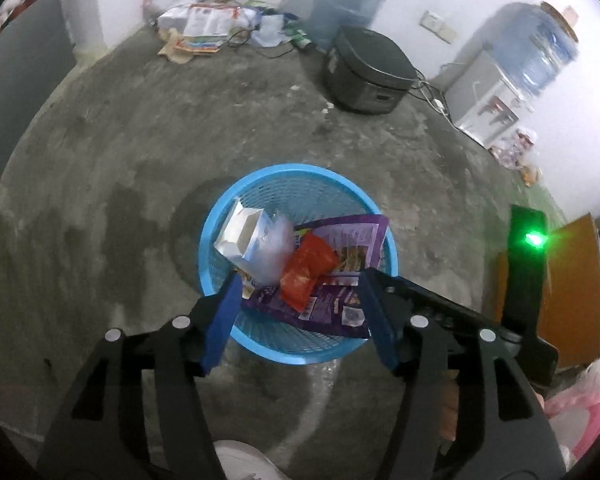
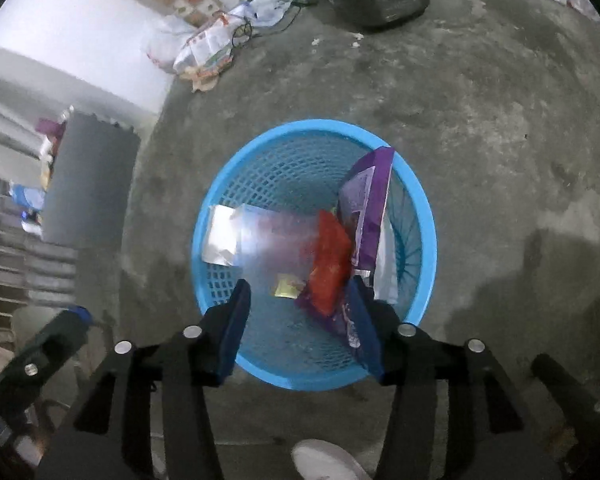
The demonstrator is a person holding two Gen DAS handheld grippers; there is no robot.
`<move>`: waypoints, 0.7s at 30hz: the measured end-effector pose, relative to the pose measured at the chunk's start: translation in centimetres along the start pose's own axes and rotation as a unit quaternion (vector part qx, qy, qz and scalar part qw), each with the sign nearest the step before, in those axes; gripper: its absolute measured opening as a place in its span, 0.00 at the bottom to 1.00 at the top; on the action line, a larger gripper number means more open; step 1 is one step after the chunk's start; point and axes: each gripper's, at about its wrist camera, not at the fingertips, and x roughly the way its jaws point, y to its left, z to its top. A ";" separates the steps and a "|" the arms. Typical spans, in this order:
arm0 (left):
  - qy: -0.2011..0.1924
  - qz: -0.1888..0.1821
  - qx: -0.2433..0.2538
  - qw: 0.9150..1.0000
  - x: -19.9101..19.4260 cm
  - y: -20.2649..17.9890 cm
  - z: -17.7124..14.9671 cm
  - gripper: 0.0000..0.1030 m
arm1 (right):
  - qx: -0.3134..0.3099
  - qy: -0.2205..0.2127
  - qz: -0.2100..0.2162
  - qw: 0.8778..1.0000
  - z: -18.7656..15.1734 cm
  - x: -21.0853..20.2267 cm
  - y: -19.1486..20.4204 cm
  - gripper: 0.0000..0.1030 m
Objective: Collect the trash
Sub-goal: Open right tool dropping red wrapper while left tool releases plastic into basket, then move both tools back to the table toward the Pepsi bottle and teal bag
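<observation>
Blue mesh basket holds purple wrapper, red packet (both tilted).

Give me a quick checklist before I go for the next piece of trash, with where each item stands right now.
1. Left gripper empty: ok, jaws open, nothing between them.
2. Right gripper empty: ok, jaws open over the blue basket.
3. Last drop landed: cannot tell, a blurred clear plastic piece appears mid-fall.
4. Basket upright on the floor: ok.
5. Trash fully inside: not ok, the purple packet leans over the rim; the red wrapper lies inside.
6. More trash to fetch: ok, a litter pile sits by the far wall.
</observation>
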 end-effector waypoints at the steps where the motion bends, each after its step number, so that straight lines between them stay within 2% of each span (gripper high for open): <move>1: -0.003 0.000 -0.002 1.000 -0.2 0.2 0.0 0.58 | 0.003 -0.008 0.001 1.000 -0.1 -0.5 0.0 0.56; 6: -0.040 -0.007 -0.013 0.999 -3.8 0.5 0.0 0.64 | 0.014 -0.036 0.014 0.999 -0.5 -2.7 -0.3 0.57; 10: -0.077 -0.006 -0.023 0.997 -9.2 0.5 -0.5 0.70 | 0.019 -0.060 0.039 0.997 -1.5 -5.8 0.5 0.58; 12: -0.101 -0.003 -0.032 0.994 -12.8 0.7 -1.3 0.73 | 0.012 -0.073 0.057 0.996 -2.3 -7.8 1.5 0.62; 16: -0.153 -0.002 -0.041 0.987 -20.1 1.3 -3.8 0.79 | -0.030 -0.089 0.085 0.992 -3.7 -11.3 4.9 0.64; 21: -0.226 0.008 -0.059 0.972 -29.2 3.6 -8.4 0.81 | -0.125 -0.096 0.129 0.979 -5.6 -15.5 12.2 0.65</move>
